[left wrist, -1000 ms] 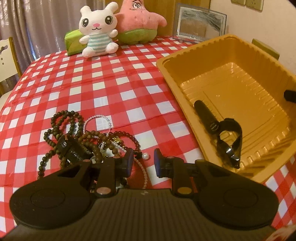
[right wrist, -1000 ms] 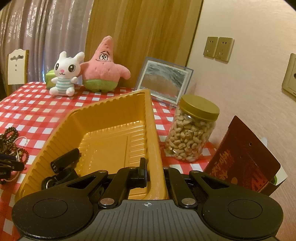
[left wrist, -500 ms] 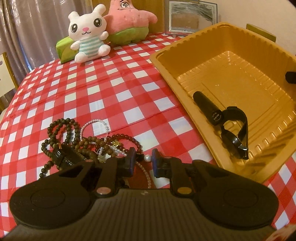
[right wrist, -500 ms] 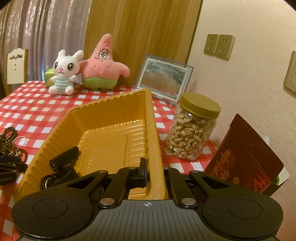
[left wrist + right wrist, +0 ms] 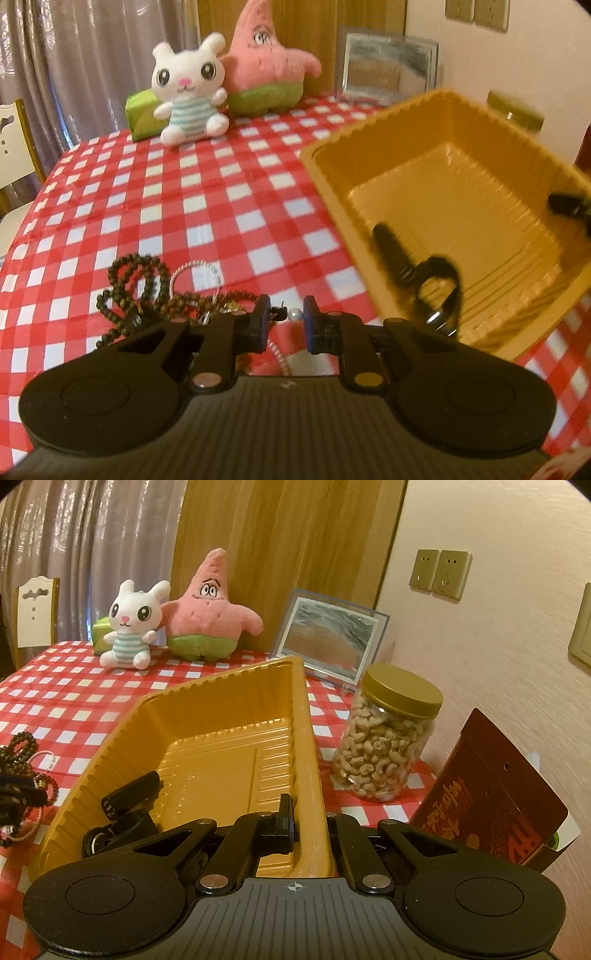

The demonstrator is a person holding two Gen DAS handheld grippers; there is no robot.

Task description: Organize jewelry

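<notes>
**Hovering over the jewelry pile, tray rim pinched**

Holding my left tongs (image 5: 284,319) low and roughly level over the checked worktop (image 5: 155,206), I see their jaws apart, with a white pearl (image 5: 294,314) in the gap; I cannot tell whether it touches either pad. The tangle of jewelry (image 5: 162,295), dark bead strands and a pearl string, lies on the cloth just left of those tongs, outside the yellow tray (image 5: 122,723). My right tongs (image 5: 308,823) sit clamped on the tray's near right wall, one finger inside, one outside. A black clip (image 5: 129,794) lies in the tray's near corner.
</notes>
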